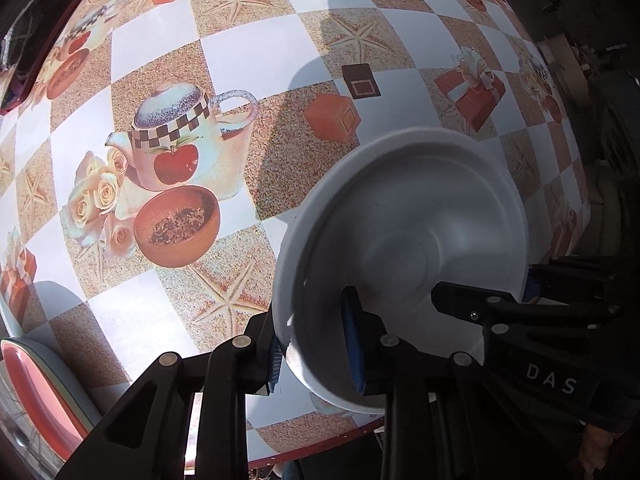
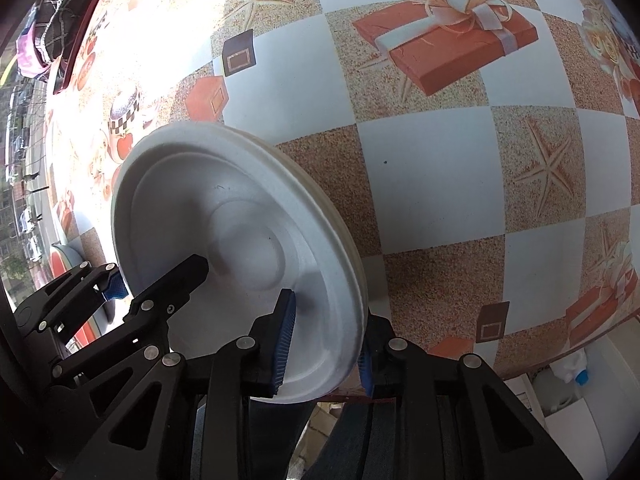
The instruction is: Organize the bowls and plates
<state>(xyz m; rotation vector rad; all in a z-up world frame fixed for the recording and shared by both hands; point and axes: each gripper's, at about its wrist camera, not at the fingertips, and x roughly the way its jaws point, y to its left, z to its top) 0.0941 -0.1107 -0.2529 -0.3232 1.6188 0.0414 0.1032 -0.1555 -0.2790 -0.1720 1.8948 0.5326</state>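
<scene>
One white bowl, two grippers on a checked counter (image 1: pixel 152 52)

A single white foam bowl (image 1: pixel 404 216) sits between two black grippers, left (image 1: pixel 316 356) and right (image 2: pixel 324 344), each with two blue-padded fingers (image 1: pixel 354 344); one pink plate (image 1: pixel 36 392) lies at the counter's near edge.

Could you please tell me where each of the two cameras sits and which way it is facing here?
Left wrist view: on the left hand-held gripper, looking steeply down at the white bowl whose rim it pinches; the right hand-held gripper shows on the bowl's other side.
Right wrist view: on the right hand-held gripper, looking down at the same white bowl; the left hand-held gripper grips its opposite rim.
Shared: the bowl, both grippers, the patterned tablecloth and a pink plate at the table's edge.
</scene>
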